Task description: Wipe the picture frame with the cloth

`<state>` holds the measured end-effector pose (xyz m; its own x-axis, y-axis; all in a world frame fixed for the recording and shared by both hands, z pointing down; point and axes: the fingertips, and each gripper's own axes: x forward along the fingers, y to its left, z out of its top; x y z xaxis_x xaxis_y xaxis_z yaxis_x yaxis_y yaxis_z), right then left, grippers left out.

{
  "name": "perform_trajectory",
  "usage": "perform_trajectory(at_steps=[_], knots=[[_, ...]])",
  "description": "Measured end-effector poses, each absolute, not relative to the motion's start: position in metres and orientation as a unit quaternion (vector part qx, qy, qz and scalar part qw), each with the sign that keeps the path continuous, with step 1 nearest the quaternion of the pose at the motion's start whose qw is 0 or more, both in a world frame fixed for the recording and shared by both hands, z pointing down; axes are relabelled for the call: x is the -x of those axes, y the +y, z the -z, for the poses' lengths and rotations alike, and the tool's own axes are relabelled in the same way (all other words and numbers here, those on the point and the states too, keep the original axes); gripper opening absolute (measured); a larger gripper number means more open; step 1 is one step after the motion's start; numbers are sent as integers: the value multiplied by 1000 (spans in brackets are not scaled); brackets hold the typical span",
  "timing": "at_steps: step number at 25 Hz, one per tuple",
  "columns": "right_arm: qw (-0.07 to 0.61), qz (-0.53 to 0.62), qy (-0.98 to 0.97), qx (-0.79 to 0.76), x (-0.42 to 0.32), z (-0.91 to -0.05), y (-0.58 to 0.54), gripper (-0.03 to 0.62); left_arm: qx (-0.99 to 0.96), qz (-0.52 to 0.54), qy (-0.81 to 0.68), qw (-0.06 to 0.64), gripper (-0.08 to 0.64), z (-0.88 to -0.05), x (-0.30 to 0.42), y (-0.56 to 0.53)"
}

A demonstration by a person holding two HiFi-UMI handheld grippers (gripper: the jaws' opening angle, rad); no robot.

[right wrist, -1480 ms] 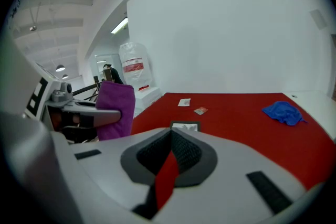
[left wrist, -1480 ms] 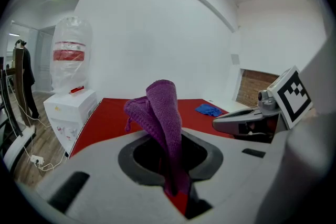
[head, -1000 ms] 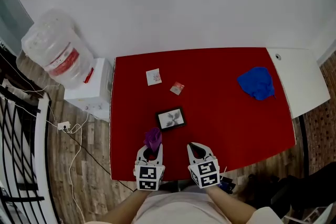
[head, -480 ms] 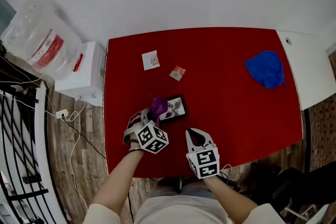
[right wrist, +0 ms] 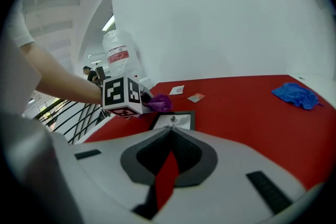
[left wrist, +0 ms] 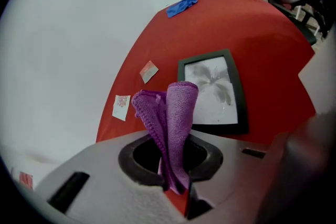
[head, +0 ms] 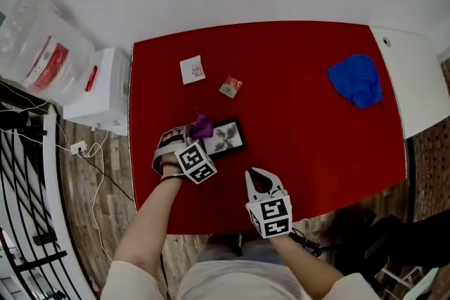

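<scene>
A small black picture frame (head: 226,138) lies flat on the red table (head: 309,130), left of centre. My left gripper (head: 188,139) comes at it from the left, shut on a folded purple cloth (head: 202,126). The cloth's free end hangs over the frame's left edge; whether it touches is unclear. In the left gripper view the cloth (left wrist: 170,113) stands up out of the jaws just short of the frame (left wrist: 212,92). My right gripper (head: 261,180) sits nearer the front edge, shut and empty; its view shows the frame (right wrist: 176,120) and the cloth (right wrist: 160,103) ahead.
A crumpled blue cloth (head: 357,79) lies at the table's far right. Two small cards (head: 192,69) (head: 230,86) lie behind the frame. Left of the table stand a white dispenser (head: 98,91) and a water jug (head: 39,53). A white top (head: 422,91) adjoins the right edge.
My left gripper has swung from the front edge out to the left and turned toward the frame, carrying the purple cloth to the frame's left edge. The right gripper has barely moved.
</scene>
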<state>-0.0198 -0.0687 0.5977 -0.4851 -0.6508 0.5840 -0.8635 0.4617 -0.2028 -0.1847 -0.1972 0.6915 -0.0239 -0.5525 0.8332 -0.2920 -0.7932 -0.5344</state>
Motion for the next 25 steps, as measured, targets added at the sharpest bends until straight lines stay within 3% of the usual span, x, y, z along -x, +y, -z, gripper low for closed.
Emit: perform_trajectory(at_steps=[15, 25], knots=[[218, -247, -837, -436, 37, -605, -70, 5, 704, 667, 208, 131, 61, -694, 155, -88], [226, -248, -831, -445, 18, -607, -65, 5, 703, 624, 328, 96, 61, -674, 151, -192]])
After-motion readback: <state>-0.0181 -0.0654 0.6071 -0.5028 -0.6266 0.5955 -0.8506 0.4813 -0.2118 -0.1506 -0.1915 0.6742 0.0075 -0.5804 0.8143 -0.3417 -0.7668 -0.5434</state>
